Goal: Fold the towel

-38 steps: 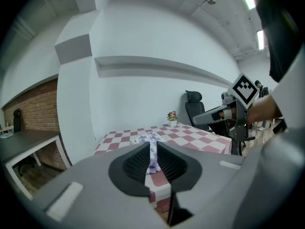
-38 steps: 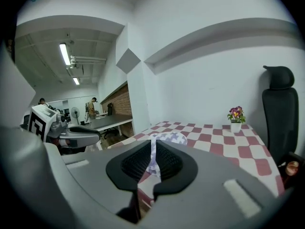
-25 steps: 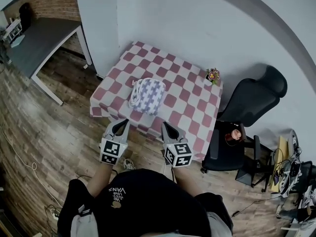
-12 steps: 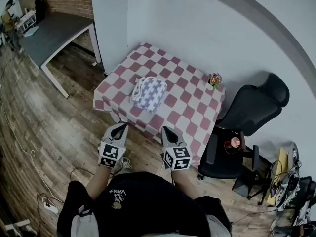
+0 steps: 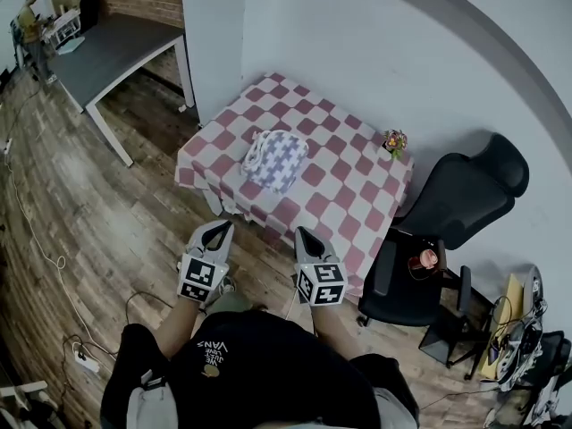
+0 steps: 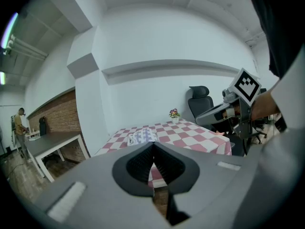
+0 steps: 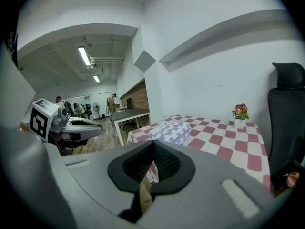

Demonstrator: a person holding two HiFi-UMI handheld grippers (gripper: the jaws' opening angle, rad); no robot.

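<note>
the towel, pale with a lilac cross pattern, lies bunched in a rounded heap on the table. it sits in the left half of the top, nearer the edge on my side than the edge against the wall. no label or print shows on it. the table wears a red-and-white checked cloth that hangs over its edges. a small flower pot stands at the far right corner, well apart from the towel.

both tools are short of the table's near edge, out over the wooden floor. the left gripper has its jaws together with nothing between them, and its own view looks across the checks at the towel. the right gripper is likewise closed and empty, with the towel ahead of it. each carries a cube of black-and-white square markers, codes and not letters.

the only readable writing is on the person's black shirt: "vans", upside down to the head view, the smaller lines beside it too small to read.

a black office chair stands off the table's right edge, and a grey desk off its left corner.
</note>
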